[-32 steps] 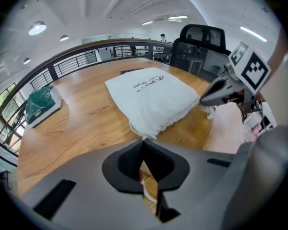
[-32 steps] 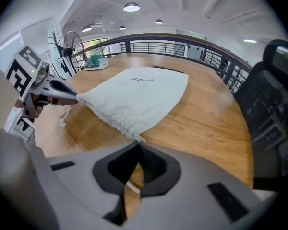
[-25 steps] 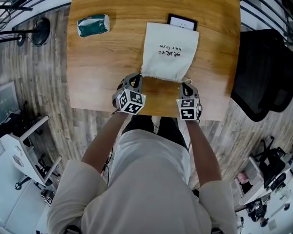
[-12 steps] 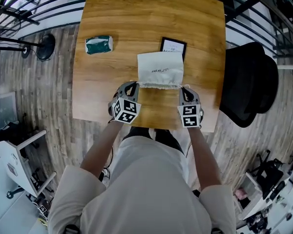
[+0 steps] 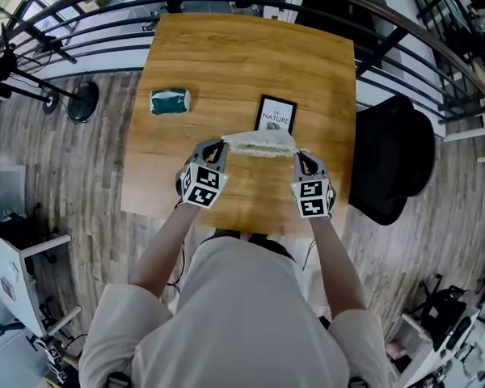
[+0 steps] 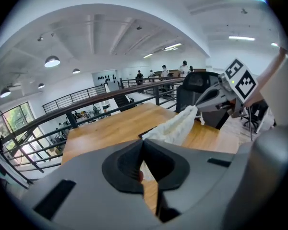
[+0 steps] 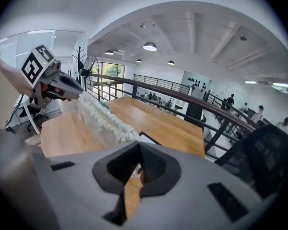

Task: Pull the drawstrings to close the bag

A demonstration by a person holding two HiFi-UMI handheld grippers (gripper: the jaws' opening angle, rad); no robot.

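The bag is gathered into a narrow white, ruffled strip. It hangs stretched between the two grippers, above the near part of the table. The left gripper has its jaws closed tight on the left end of the bag. The right gripper is closed on the right end. I cannot tell if the jaws pinch cord or cloth. No print shows on the bunched bag. Just behind the bag a black-framed card lies flat and reads "DE NATURE"; its smaller lines are too small to read. A green packet lies further left, well apart. A black chair stands at the right of the table.
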